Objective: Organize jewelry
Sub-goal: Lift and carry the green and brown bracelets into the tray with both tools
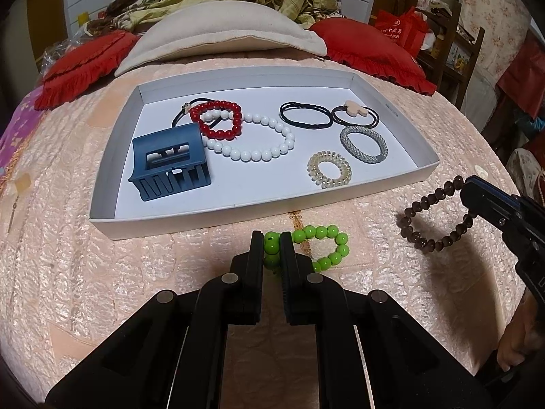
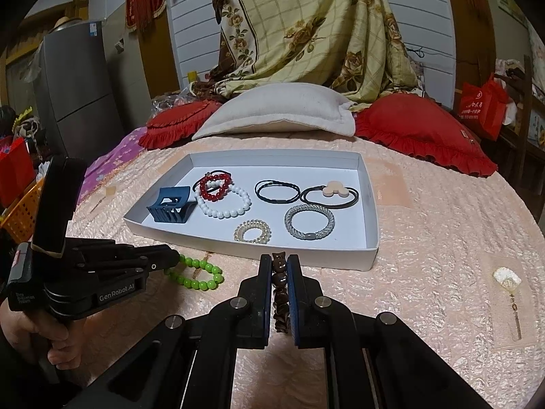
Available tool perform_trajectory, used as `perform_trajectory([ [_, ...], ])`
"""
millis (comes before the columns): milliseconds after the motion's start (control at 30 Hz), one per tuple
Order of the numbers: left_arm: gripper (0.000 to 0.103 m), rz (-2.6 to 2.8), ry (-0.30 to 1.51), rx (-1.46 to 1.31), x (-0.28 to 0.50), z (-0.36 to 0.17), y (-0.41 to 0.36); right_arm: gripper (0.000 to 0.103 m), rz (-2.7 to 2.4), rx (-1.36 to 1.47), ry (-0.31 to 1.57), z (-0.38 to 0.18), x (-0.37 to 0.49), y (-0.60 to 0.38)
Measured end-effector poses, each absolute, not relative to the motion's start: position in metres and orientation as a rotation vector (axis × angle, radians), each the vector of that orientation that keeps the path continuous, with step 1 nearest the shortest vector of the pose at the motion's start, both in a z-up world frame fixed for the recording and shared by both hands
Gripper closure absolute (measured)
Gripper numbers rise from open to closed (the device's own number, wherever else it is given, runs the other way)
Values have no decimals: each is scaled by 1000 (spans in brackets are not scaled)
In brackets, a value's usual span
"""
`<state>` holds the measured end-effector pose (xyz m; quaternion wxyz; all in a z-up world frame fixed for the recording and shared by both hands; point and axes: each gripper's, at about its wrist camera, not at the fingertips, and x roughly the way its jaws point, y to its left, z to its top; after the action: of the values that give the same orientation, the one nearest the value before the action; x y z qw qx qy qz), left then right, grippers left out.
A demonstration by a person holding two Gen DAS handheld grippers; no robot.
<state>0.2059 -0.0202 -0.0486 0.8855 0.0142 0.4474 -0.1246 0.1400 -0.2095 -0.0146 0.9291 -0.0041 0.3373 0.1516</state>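
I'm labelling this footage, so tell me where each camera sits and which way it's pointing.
Left wrist: on the left gripper, facing the bed's pillows; it grips the green bead bracelet; right gripper at right edge.
Right wrist: on the right gripper, same heading; it clamps the brown bead bracelet; left gripper and hand at left.
Shared: white cardboard tray.

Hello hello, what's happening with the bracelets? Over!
Left tool shut on green bead bracelet. Right tool shut on brown bead bracelet. Both outside white tray. Nothing in the way.
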Motion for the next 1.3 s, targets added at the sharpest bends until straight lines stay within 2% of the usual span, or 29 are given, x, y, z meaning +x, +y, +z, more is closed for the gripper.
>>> perform_trajectory([
  [233,95,-269,906,-4,206,-36,-14,95,310,17,662,-4,143,-214],
  [600,95,-332,808,-92,208,16,-7,95,321,78,570,27,159,-217],
  [900,95,-337,760,-165,241,49,-8,95,325,97,540,45,188,-206],
  [1000,95,-314,759,-158,261,41,-10,95,307,101,574,37,204,-201],
  [1300,96,-148,913,-247,318,-28,34,95,382,169,640,14,239,-176],
])
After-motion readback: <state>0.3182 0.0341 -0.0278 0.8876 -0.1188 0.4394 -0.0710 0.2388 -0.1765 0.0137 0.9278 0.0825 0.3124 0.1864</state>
